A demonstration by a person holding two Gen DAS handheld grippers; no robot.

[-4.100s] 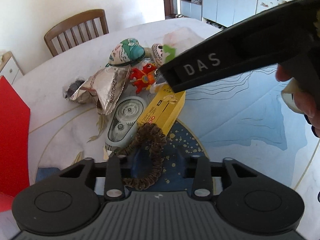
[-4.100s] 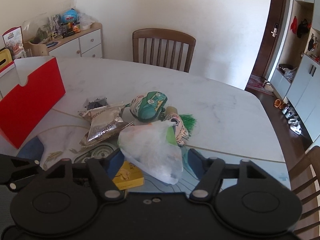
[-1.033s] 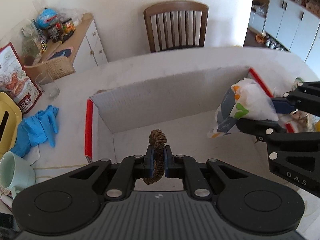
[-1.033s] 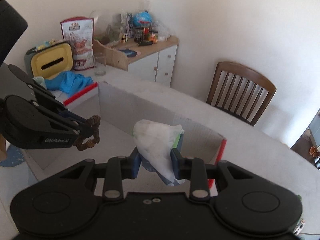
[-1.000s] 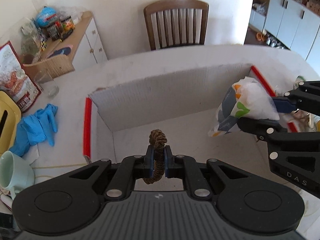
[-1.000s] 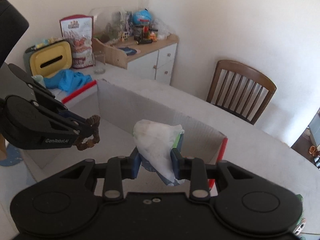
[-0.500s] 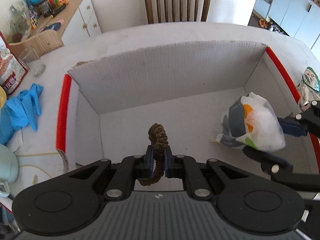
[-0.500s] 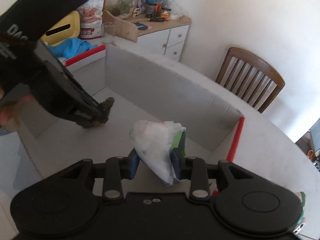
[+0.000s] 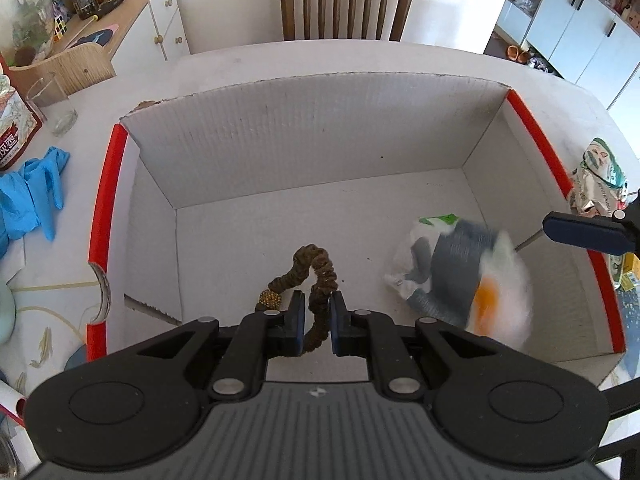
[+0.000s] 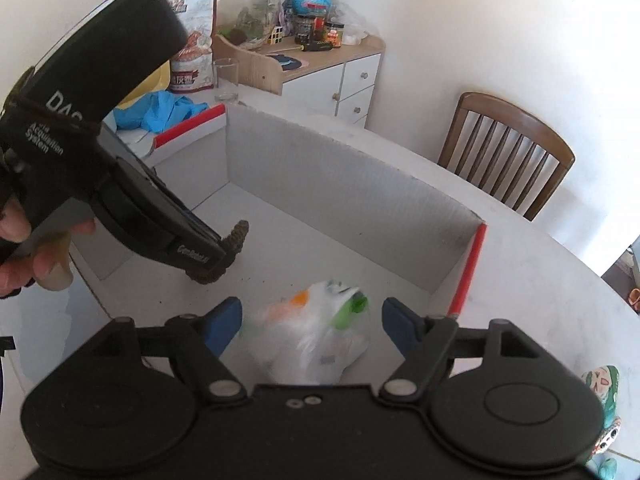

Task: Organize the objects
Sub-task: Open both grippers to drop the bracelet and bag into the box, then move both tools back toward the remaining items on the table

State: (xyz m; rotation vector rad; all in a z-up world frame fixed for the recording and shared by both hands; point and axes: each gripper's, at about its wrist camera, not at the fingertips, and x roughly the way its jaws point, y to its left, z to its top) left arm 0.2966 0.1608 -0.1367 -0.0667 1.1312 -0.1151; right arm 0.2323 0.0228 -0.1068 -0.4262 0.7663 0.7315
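Both grippers are over my box (image 9: 312, 152): left gripper (image 9: 318, 320) pinches the scrunchie (image 9: 316, 276); right gripper (image 10: 312, 322) is opening, bag (image 10: 316, 336) loose between its pads.

Each black hand-held gripper (image 9: 318, 330) has blue pads (image 10: 224, 322), silver screws and white lettering

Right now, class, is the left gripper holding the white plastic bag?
No: the left gripper is shut on the brown scrunchie, while the white plastic bag lies apart inside the box.
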